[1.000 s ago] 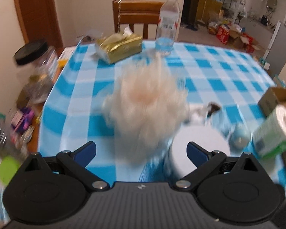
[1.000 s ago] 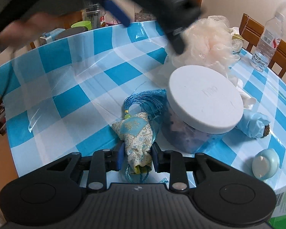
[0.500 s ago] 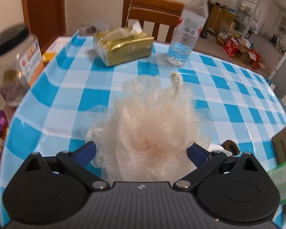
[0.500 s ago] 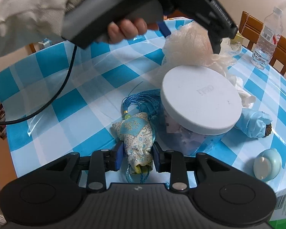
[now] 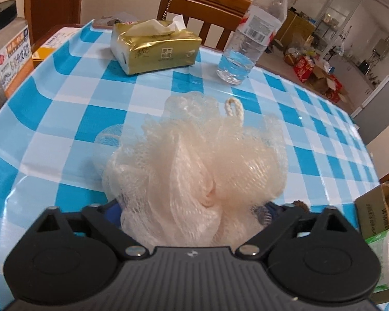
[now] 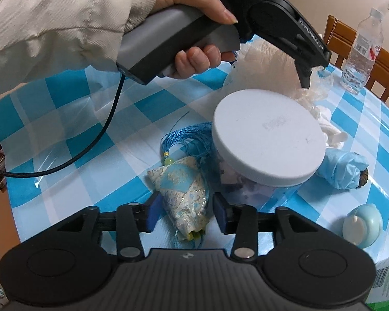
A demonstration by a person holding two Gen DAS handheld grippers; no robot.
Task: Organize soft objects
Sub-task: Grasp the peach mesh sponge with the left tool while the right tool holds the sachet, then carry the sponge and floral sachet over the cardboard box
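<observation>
**Jaws closing round the puff, jaws parting from the sachet**

Jaws of the left gripper [image 5: 192,207] stand wide and have just been closing, with the cream mesh bath puff [image 5: 194,165] bulging between them. Its netting covers both blue pads, so whether they press on it cannot be told. The puff's cord loop [image 5: 234,108] sticks up at its far side, ahead of the jaws. Further ahead on the blue-checked tablecloth [image 5: 64,119] lie a gold tissue pack [image 5: 155,44], ahead and to the left, and a water bottle [image 5: 249,41], ahead and to the right.

Those of the right gripper [image 6: 185,213] have just been opening. They stand partly apart, with a narrow gap showing on either side of the patterned fabric sachet [image 6: 184,194] that lies between them on the cloth. The sachet's blue tassel [image 6: 189,140] trails away ahead of the fingertips, up against a clear jar with a white lid [image 6: 267,140] ahead and to the right. Right of the jar lie a light blue bundle [image 6: 342,168] and a small round pale blue object [image 6: 363,229]. Beyond the jar, a hand [image 6: 192,26] in a pale sleeve [image 6: 54,23] grips the left gripper's handle over the puff.
</observation>
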